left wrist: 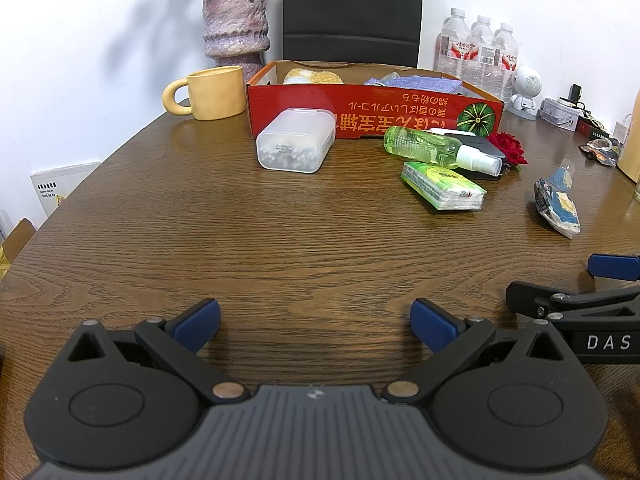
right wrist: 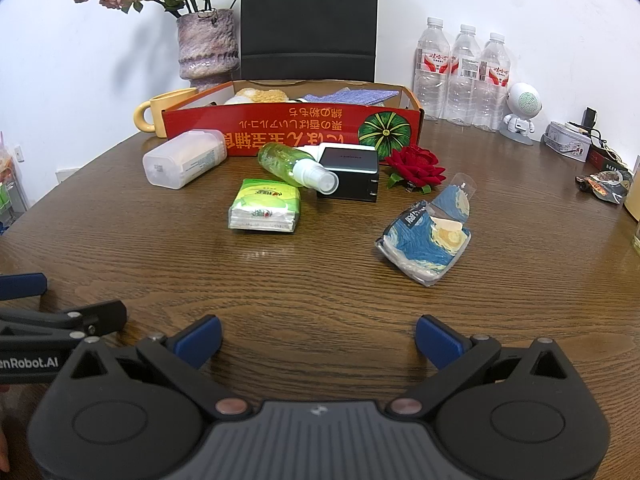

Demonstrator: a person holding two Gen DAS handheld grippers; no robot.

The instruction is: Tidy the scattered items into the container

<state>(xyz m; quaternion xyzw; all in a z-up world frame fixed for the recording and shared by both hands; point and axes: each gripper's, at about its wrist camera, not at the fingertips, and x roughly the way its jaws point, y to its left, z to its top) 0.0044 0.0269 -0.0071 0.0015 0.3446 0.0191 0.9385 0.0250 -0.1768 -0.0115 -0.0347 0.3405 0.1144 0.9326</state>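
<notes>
A red cardboard box stands at the back of the table, with a yellow sponge and a purple cloth inside. In front of it lie a translucent white case, a green spray bottle, a black charger, a green tissue pack, a red fabric rose and a blue painted tissue pack. My left gripper and right gripper both stand open near the front edge, holding nothing.
A yellow mug and a purple vase stand left of the box, a black chair back behind it. Three water bottles, a white figurine, a tin and wrappers sit at the right.
</notes>
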